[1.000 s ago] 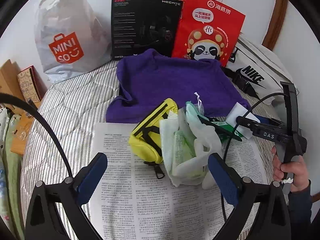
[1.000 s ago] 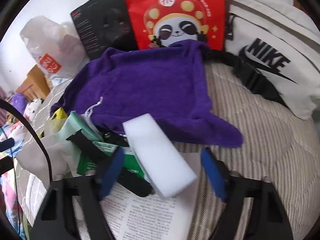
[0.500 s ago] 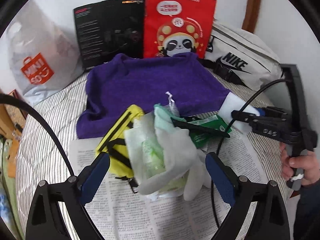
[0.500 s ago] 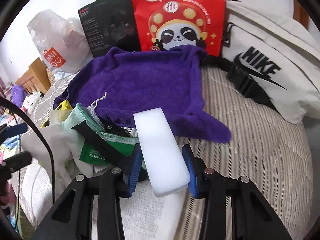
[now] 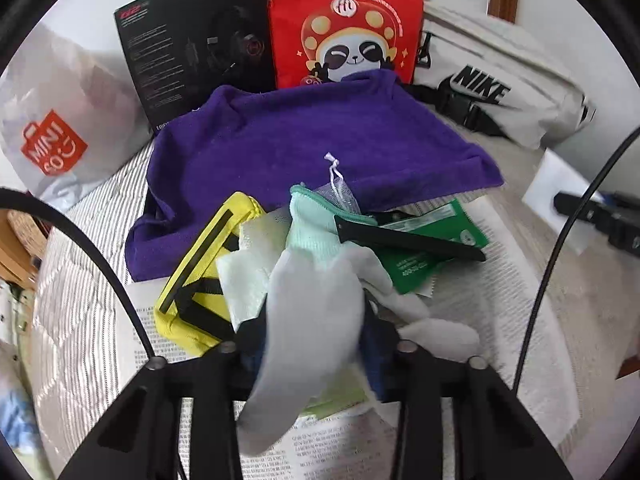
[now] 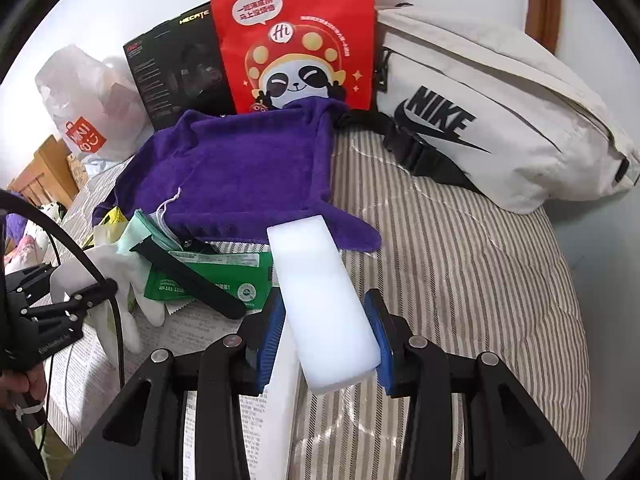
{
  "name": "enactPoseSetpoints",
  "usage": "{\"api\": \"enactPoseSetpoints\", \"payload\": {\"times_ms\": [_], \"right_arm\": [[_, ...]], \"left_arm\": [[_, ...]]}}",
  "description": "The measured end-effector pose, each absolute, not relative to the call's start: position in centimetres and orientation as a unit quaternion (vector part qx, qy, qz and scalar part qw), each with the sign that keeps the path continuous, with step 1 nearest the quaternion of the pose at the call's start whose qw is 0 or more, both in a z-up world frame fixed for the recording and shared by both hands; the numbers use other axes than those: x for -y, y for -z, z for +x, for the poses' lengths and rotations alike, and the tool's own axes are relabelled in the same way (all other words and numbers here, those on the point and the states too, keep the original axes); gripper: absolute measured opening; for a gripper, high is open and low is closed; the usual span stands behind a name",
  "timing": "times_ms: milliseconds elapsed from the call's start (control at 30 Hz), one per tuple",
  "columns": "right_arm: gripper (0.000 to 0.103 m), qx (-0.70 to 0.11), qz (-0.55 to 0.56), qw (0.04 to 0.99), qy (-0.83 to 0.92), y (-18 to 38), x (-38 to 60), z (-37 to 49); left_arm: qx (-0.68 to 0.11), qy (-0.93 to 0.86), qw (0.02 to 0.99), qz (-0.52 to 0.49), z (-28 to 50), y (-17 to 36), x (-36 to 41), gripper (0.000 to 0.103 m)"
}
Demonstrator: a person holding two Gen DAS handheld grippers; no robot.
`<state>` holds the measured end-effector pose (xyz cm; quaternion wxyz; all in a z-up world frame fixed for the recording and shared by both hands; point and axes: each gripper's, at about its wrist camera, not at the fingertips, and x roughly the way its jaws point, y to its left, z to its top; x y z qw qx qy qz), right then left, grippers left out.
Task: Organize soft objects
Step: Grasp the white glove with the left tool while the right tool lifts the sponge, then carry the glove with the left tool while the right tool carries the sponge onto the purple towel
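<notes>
While the left tool [image 5: 312, 344] has just been closing, its blue pads now pinch a white glove [image 5: 316, 320] with a mint-green cuff, which lies on a sheet of newspaper [image 5: 348, 444] near the front edge of the bed [image 6: 460, 264]. Just beside the glove are a yellow pouch [image 5: 200, 276] on its left and a green packet [image 5: 424, 252] on its right, with a black strap [image 5: 408, 240] across the packet. The right tool [image 6: 324, 336] grips a white sponge block [image 6: 320, 296] between its blue pads, tilted, its far end over a purple towel [image 6: 240, 172] spread mid-bed. Along the bed's far edge stand a red panda bag [image 6: 296, 40], a black box [image 6: 180, 68] and a white Nike waist bag [image 6: 500, 128].
</notes>
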<state>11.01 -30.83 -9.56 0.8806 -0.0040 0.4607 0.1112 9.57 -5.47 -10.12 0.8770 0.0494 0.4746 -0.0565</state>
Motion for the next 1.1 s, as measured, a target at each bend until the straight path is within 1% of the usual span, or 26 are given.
{"api": "enactPoseSetpoints", "payload": {"times_ms": [67,100,167,267,400,733,800,1100], "right_arm": [[0.041,-0.463,-0.001,0.879,-0.111,9.7,30.8,10.8],[0.041,-0.465,0.0,0.878,-0.111,9.7,30.8,10.7],[0.041,-0.466,-0.001,0.878,-0.112,9.8,30.6,10.4],[0.041,-0.466,-0.003,0.877,-0.115,9.9,30.2,9.9],[0.041,-0.465,-0.004,0.877,-0.12,9.6,29.5,9.3],[0.041,-0.451,-0.016,0.881,-0.138,7.9,27.4,8.4],[0.041,-0.45,-0.016,0.881,-0.144,7.6,26.8,8.3],[0.041,-0.44,-0.029,0.882,-0.167,6.1,24.0,9.0]], "left_arm": [[-0.471,0.062,0.879,0.039,9.1,9.7,4.9,0.022],[-0.471,0.066,0.879,0.031,9.0,9.6,4.6,0.021],[-0.468,0.075,0.88,0.005,8.6,9.1,3.7,0.017],[-0.465,0.091,0.88,-0.018,7.7,8.5,2.8,0.015],[-0.455,0.086,0.886,-0.009,6.4,7.3,2.0,0.015],[-0.43,0.083,0.898,-0.045,4.0,4.9,-2.0,0.015],[-0.426,0.084,0.899,-0.06,3.9,4.6,-3.0,0.015],[-0.41,0.085,0.906,-0.063,5.0,3.1,-4.4,0.015]]}}
